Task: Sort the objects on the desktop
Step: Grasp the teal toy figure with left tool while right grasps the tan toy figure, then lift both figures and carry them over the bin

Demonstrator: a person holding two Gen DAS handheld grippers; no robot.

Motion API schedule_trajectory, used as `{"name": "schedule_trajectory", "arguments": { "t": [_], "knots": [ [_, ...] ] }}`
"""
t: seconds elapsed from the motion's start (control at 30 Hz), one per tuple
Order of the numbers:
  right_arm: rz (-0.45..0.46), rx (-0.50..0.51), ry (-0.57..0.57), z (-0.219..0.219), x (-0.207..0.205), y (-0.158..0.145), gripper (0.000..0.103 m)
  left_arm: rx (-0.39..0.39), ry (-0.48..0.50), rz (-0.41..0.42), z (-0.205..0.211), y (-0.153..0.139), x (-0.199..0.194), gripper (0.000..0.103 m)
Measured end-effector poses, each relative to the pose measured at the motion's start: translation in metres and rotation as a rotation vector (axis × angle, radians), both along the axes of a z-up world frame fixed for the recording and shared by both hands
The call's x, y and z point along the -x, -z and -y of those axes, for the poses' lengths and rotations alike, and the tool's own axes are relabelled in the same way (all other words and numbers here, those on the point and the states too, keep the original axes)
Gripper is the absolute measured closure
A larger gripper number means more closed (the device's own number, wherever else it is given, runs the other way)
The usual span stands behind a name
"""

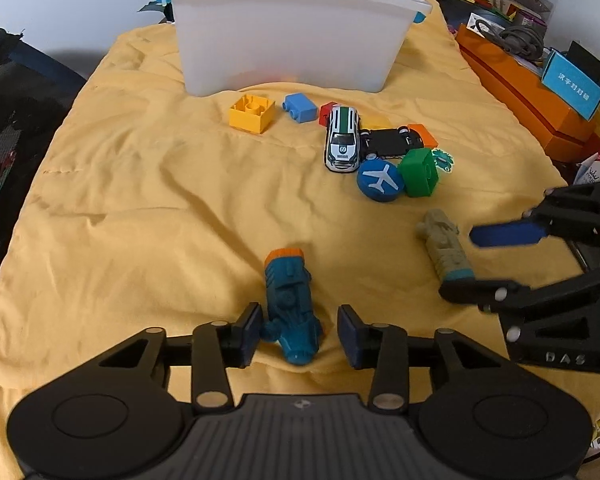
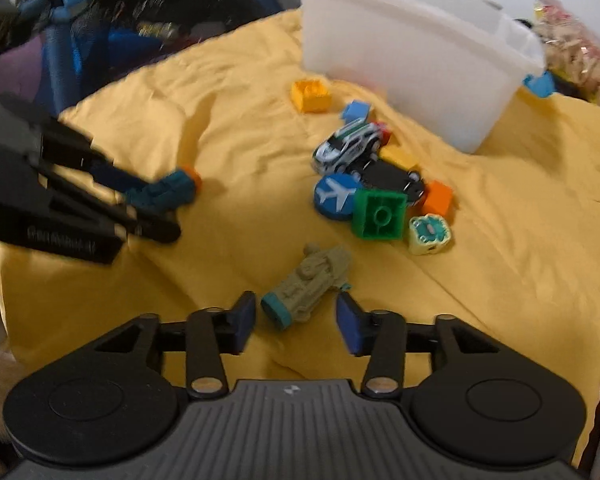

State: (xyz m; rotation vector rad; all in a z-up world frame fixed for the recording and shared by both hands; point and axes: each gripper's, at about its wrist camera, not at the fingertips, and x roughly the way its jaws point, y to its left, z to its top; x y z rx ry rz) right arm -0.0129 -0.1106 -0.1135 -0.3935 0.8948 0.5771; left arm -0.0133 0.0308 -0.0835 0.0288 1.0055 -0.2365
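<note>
Step in hand: both tools at pick-up, nothing lifted yet. Left tool (image 1: 298, 330) apart, straddles teal toy (image 1: 290, 304) on yellow cloth (image 1: 140, 184) over desk. Right tool (image 2: 296, 326) apart, around olive toy (image 2: 310, 280).

Next move, my judgement: close both, carry to white bin (image 1: 288, 36).

Count: two cars, six blocks seen, one blue airplane disc (image 1: 380, 181), one small sticker-like piece.

Home play area — toy cars (image 1: 342, 143), blocks (image 1: 251, 113), storage bin (image 1: 288, 28) on yellow cloth (image 1: 140, 200).
</note>
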Motion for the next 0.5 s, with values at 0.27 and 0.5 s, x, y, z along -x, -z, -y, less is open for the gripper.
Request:
{"name": "schedule_trajectory", "arguments": {
  "t": [0.27,0.5],
  "knots": [
    [-0.04,-0.079,0.166,-0.008,-0.024,0.004,0.057,-0.026,-0.011,0.005,0.006,0.001,-0.003,0.067],
    [-0.038,-0.032,0.113,-0.002,-0.013,0.017,0.071,-0.012,-0.023,-0.002,0.004,0.001,0.002,0.067]
  ]
}}
